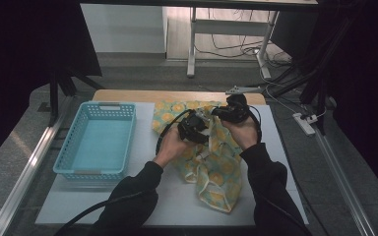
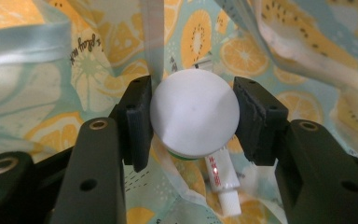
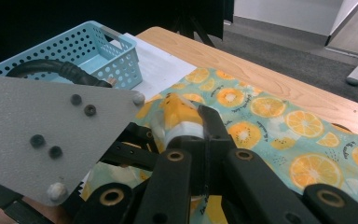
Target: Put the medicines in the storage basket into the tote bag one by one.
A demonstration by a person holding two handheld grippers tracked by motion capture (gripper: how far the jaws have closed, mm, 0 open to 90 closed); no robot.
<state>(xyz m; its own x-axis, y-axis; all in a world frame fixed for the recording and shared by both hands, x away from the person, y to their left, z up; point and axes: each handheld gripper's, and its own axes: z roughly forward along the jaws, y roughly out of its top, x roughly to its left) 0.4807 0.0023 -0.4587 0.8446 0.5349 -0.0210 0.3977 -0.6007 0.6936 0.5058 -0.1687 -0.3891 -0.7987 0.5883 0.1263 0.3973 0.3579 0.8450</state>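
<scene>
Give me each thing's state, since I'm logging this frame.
Left gripper: shut on the white round cap.
White round cap: clamped between both pads.
Right gripper: shut on the fruit-print cloth bag.
Fruit-print cloth bag: rumpled, partly lifted.
Blue basket: upright, empty.
Small tube: lying on the bag.

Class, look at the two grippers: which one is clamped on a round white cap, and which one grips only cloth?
The left gripper holds the round white cap squarely between its jaws. The right gripper pinches the fruit-print turquoise cloth instead.
</scene>
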